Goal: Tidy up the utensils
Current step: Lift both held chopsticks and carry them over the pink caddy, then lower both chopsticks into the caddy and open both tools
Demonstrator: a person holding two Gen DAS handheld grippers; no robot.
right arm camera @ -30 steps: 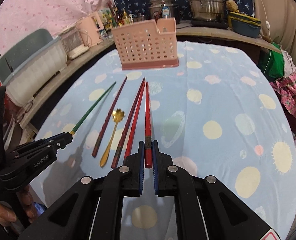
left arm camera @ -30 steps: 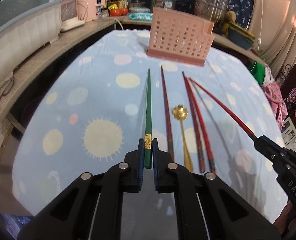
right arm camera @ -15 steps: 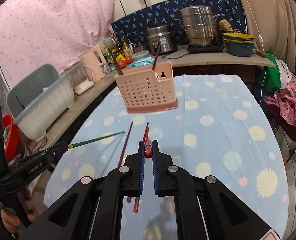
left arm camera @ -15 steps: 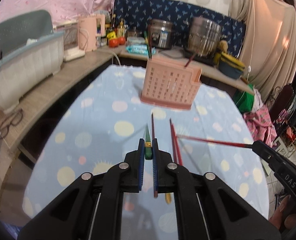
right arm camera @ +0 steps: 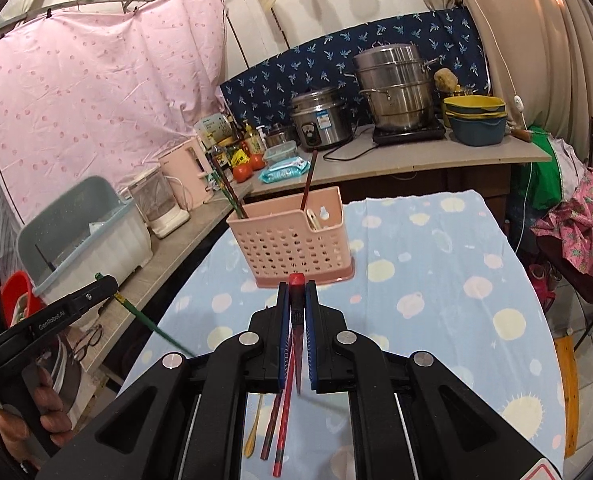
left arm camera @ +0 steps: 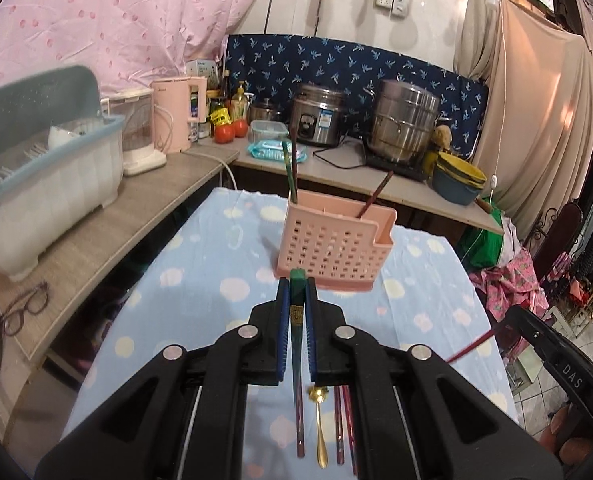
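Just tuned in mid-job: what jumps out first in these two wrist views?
Each hand-held gripper is shut on one chopstick lifted off the table: the left hand-held gripper holds a green chopstick, the right hand-held gripper a red chopstick. Straight ahead stands the pink utensil basket with a few chopsticks already upright in it. Below, a gold spoon and more red chopsticks lie on the spotted blue tablecloth.

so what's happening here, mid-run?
A person holds two grippers above the blue spotted tablecloth. The left gripper is shut on a green chopstick, the right gripper on a red chopstick. Both point toward the pink perforated utensil basket, which already holds a few chopsticks. A gold spoon and three dark red chopsticks lie on the cloth.
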